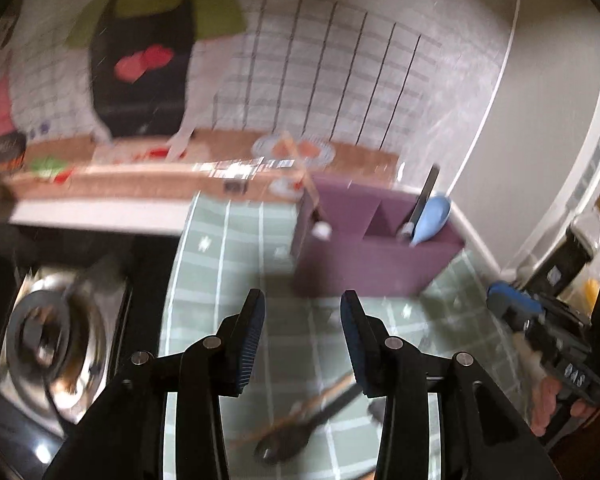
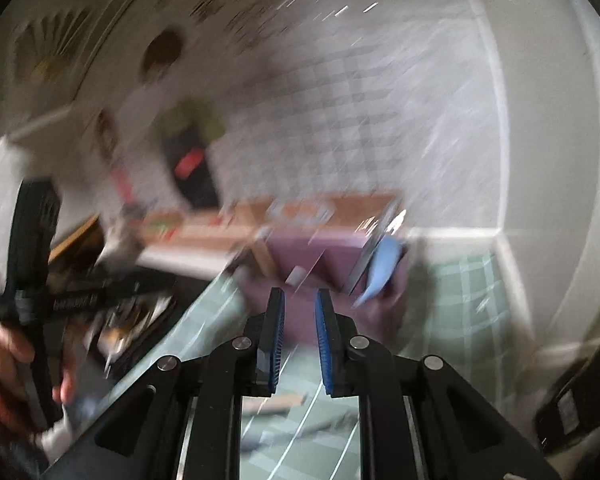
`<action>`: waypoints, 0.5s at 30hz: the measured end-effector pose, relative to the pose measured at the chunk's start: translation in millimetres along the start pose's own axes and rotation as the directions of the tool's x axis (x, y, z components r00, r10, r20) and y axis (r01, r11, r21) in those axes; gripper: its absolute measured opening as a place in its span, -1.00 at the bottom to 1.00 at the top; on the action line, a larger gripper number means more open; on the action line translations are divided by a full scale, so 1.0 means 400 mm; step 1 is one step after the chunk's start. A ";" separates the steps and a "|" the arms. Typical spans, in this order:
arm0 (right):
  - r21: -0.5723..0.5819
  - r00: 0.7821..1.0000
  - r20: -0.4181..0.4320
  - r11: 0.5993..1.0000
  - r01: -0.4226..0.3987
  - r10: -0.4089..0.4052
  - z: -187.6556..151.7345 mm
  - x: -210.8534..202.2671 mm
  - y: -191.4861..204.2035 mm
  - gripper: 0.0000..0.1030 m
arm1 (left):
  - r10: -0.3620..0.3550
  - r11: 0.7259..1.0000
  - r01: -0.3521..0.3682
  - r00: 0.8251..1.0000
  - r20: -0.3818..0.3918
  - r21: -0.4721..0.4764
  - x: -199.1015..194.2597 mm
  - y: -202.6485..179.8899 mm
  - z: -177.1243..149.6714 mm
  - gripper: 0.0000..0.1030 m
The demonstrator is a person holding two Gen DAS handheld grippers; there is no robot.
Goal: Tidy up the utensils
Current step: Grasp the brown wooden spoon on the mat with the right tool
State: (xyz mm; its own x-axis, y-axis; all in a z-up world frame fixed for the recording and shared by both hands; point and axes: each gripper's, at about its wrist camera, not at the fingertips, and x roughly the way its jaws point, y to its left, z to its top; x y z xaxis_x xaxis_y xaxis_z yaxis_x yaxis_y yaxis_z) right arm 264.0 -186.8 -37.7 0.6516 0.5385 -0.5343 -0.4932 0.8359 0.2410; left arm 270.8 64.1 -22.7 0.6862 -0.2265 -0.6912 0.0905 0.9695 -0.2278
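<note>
Through the left wrist camera I am looking past my left tongs [image 1: 302,322], which are standing well apart and holding nothing. The loose utensils, a dark spoon [image 1: 288,438] and a wooden-handled one [image 1: 320,400], are lying on the green checked desk [image 1: 220,272] just below and between the fingers, long axes running from lower left to upper right. The purple organizer box [image 1: 364,264] is sitting ahead, a blue spoon [image 1: 430,220] leaning in its right compartment.

Through the right wrist camera, badly blurred, my right tongs [image 2: 299,310] are showing a narrow gap, empty. The utensils are lying beneath them too; I judge the left tongs nearer.
</note>
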 end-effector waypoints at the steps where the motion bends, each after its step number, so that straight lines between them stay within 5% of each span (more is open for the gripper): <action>1: -0.024 0.999 -0.040 0.999 -0.031 0.030 -0.021 0.008 0.018 -0.70 | 0.006 1.000 -0.006 1.000 -0.012 -0.005 -0.006 0.009 -0.018 -0.21; 4: -0.097 0.981 -0.158 0.987 -0.129 0.112 -0.087 0.033 0.076 -0.70 | 0.016 1.000 -0.017 0.999 -0.031 -0.023 -0.026 0.034 -0.066 -0.20; 8: -0.187 0.928 -0.318 0.946 -0.264 0.196 -0.177 0.072 0.157 -0.70 | 0.029 0.997 -0.032 0.999 -0.044 -0.075 -0.052 0.076 -0.109 -0.21; 15: -0.291 0.851 -0.464 0.866 -0.407 0.244 -0.258 0.110 0.249 -0.70 | 0.012 0.991 -0.016 0.999 -0.033 -0.131 -0.104 0.123 -0.135 -0.20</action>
State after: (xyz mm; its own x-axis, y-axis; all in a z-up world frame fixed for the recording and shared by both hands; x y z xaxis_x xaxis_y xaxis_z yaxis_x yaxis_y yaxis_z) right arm 183.9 -90.9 -120.7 0.1665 0.6133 -0.7721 -0.8600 0.4733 0.1905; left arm 207.7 116.0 -42.4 0.6630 -0.2176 -0.7163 -0.0162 0.9524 -0.3044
